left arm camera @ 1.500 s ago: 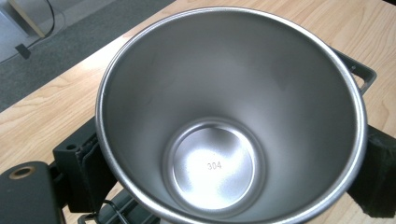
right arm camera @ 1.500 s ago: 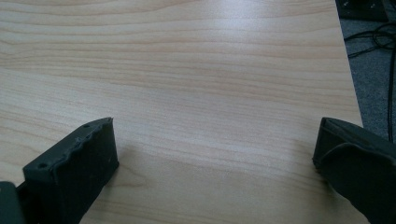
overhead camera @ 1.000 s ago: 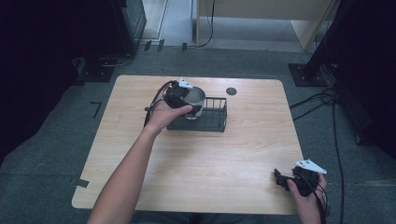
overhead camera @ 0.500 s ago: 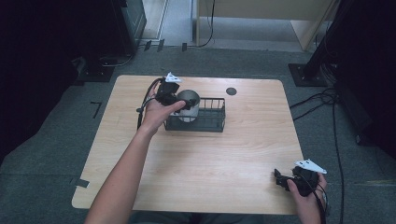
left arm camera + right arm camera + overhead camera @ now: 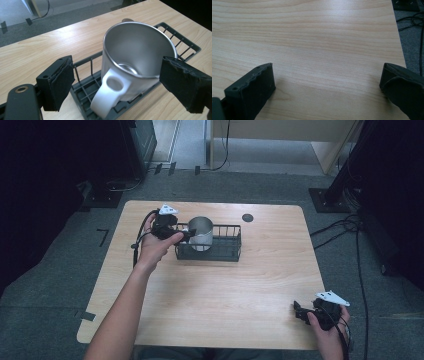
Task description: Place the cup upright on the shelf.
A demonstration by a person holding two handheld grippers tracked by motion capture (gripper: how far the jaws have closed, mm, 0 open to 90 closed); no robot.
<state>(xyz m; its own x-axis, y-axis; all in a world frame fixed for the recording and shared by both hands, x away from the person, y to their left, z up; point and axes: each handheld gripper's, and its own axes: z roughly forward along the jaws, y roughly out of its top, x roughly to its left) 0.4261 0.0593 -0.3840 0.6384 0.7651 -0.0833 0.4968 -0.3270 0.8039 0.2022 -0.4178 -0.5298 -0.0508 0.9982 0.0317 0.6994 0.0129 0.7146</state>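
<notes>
Left tongs [image 5: 113, 85] gape wide astride the steel mug [image 5: 136, 62] standing in the wire basket [image 5: 100, 82]; withdraw them straight back, clear of the handle; right tongs [image 5: 327, 92] idle, spread wide above bare table [image 5: 312, 37].

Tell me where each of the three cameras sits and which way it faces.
High view: above the near edge, facing forward and down on the light wooden table; both forearms, left gripper, right gripper.
Left gripper view: on the left gripper, open jaws flanking the shiny metal mug in the black wire basket.
Right gripper view: on the right gripper, facing bare tabletop.
Shared: high and left gripper views show mug and basket.
</notes>
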